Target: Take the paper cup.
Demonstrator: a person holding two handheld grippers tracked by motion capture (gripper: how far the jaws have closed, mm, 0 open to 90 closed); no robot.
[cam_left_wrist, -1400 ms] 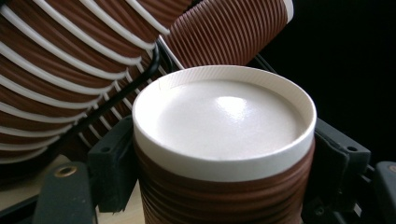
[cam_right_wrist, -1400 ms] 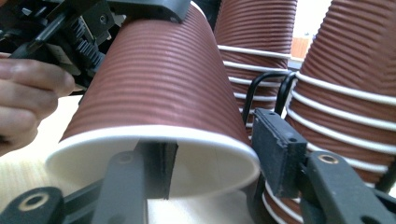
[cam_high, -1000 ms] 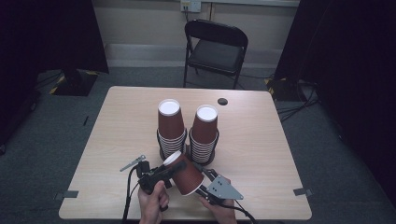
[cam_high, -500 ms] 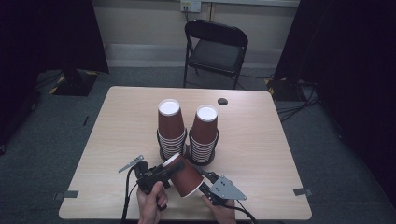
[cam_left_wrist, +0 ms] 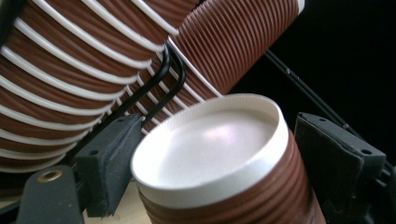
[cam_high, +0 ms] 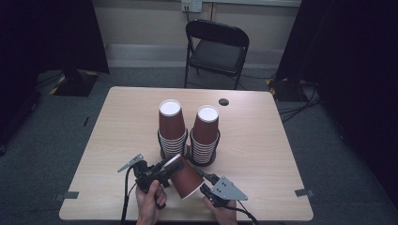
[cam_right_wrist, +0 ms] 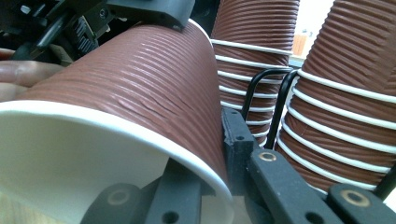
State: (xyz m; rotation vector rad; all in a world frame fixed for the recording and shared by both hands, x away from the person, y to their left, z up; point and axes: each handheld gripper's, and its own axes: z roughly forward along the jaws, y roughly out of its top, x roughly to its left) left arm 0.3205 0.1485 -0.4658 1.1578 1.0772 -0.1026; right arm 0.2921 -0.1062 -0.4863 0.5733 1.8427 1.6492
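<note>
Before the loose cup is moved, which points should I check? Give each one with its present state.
1. Left gripper around the closed bottom end of the loose cup: ok; whether the pads press it, cannot tell.
2. Right gripper pinches the cup wall at its open rim, one jaw inside, one outside: ok.
3. Loose cup lies tilted, free of both stacks: ok.
4. Two cup stacks stand upright in the black wire holder: ok.
5. Cup wall undamaged: cannot tell, faint creases show.
</note>
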